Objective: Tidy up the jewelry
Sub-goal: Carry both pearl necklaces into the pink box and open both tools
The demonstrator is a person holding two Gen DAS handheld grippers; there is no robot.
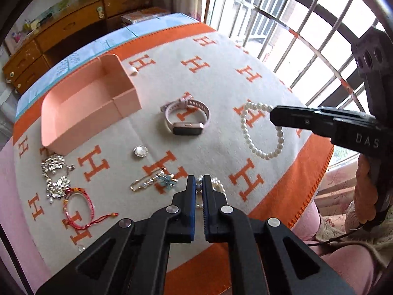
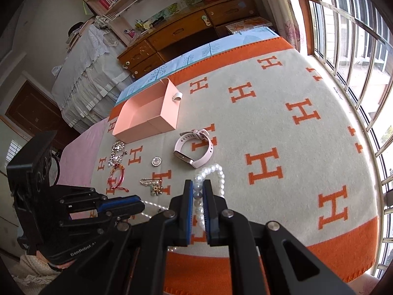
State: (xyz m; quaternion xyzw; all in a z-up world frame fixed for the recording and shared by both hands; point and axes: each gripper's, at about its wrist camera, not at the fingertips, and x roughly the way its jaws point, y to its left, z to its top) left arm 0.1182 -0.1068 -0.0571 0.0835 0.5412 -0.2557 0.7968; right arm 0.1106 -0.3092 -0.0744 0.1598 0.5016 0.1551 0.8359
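Left gripper (image 1: 199, 188) sits closest to us, fingers nearly together; we see a greyish pearl at the tips and a small pearl bracelet (image 1: 218, 183) right behind them, but we cannot tell if it is pinched. Right gripper (image 2: 197, 191) has its fingers narrow, clamped on the white pearl strand (image 1: 248, 135), whose loop lies on the H-pattern blanket (image 1: 221, 86) well apart from the open pink box (image 1: 81, 113), on its window side. Between box and strand we note a pink smartwatch (image 1: 186, 118). Near the box's front wall: silver rhinestone earrings (image 1: 55, 172), touching or just beside it, and a round pearl brooch (image 1: 140, 151). Farther from the box toward us: a red cord bracelet (image 1: 78, 206) and a gold pin (image 1: 147, 183).
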